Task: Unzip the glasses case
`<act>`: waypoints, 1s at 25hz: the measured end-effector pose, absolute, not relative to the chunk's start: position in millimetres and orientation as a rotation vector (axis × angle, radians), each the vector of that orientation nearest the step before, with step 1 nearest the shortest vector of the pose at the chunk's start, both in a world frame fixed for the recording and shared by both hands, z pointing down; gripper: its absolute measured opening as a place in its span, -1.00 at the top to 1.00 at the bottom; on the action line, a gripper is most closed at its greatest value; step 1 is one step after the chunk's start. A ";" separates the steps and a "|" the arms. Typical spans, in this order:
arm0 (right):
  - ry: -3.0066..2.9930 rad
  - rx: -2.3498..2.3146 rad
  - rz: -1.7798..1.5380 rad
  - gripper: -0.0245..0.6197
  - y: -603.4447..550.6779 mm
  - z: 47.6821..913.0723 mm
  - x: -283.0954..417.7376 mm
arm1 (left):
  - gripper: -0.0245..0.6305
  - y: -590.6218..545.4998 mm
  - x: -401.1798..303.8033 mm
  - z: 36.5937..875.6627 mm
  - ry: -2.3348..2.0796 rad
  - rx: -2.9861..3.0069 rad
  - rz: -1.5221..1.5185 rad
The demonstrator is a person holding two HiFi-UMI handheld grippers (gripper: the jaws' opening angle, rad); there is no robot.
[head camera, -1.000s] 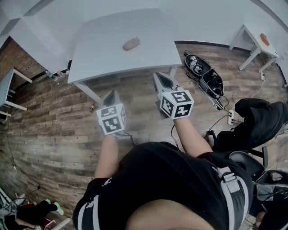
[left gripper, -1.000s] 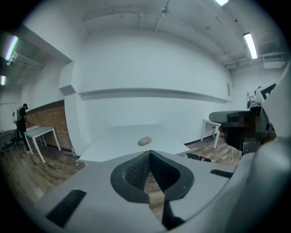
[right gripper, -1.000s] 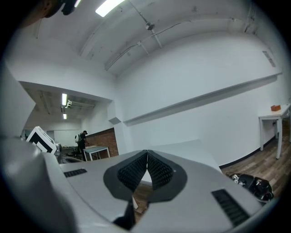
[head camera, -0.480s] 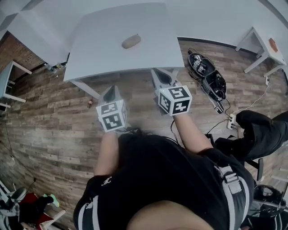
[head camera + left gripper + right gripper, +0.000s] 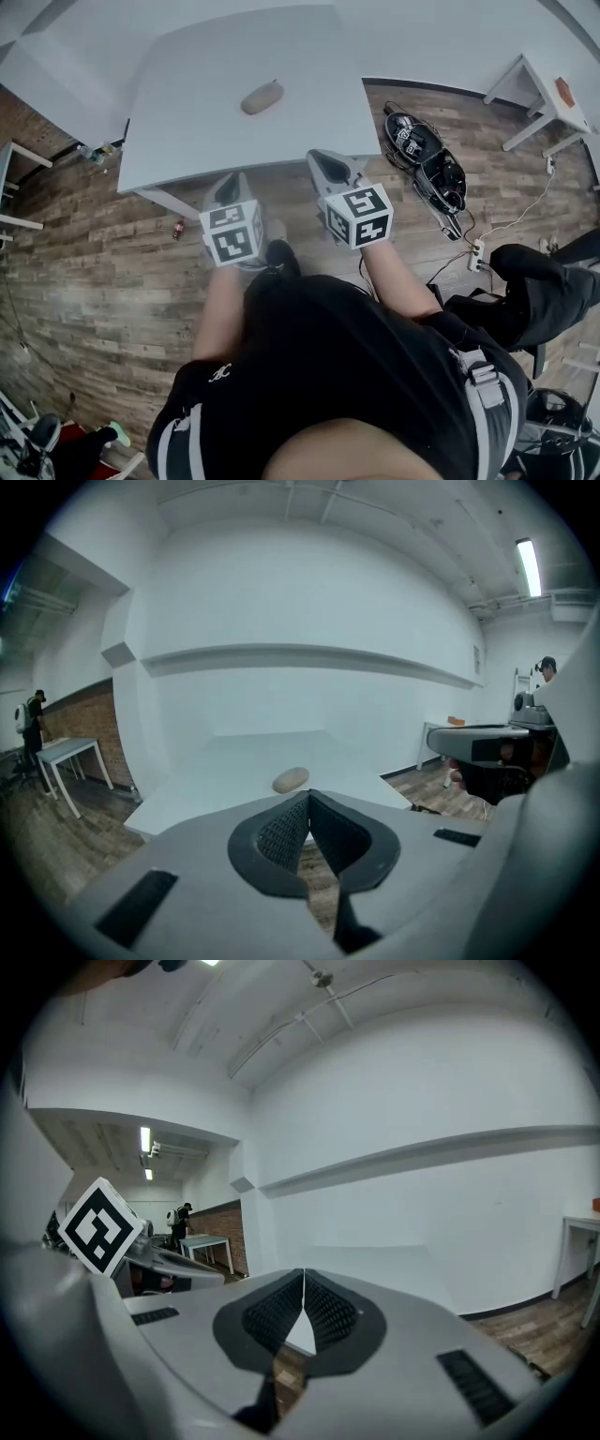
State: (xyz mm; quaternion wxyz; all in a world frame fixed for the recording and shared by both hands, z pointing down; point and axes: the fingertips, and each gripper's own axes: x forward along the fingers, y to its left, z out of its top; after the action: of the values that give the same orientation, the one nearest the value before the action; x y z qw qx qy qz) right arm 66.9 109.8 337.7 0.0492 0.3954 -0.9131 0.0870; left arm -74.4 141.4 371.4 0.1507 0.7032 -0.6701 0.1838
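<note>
A tan oval glasses case (image 5: pixel 262 97) lies near the middle of the white table (image 5: pixel 187 141); it also shows small in the left gripper view as the glasses case (image 5: pixel 291 779). My left gripper (image 5: pixel 226 181) hangs at the table's near edge, shut and empty, its tips (image 5: pixel 308 795) pointing toward the case. My right gripper (image 5: pixel 321 157) is also at the near edge, to the right, shut with nothing in it (image 5: pixel 303 1275). Both grippers are well short of the case.
Wooden floor lies around the table. A black machine with cables (image 5: pixel 427 164) sits on the floor at the right. A small white side table (image 5: pixel 539 89) stands at the far right, another table (image 5: pixel 14 178) at the left edge. A small bottle (image 5: pixel 178 229) lies near the table leg.
Both grippers have moved forward toward the table, from over the floor to its near edge. The table and case appear closer in the head view. Jaws stayed shut.
</note>
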 end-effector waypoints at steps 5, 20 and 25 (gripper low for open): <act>-2.709 1.276 0.276 0.88 46.3 359.4 63.3 | 0.92 66.9 -82.7 382.5 -1.881 2.064 0.538; -2.583 1.360 0.327 0.88 -159.8 368.4 -17.4 | 0.92 -147.5 -164.0 395.3 -1.693 2.115 0.446; -2.543 1.383 0.348 0.88 -212.1 380.5 -42.8 | 0.92 -203.1 -190.3 408.8 -1.641 2.124 0.473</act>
State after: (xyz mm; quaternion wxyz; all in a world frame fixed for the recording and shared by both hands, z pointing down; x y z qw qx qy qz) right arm -42.8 -212.1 380.5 0.1129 0.4713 -0.8666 0.1184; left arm -190.3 -203.1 408.8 0.2066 0.7624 -0.5892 0.1699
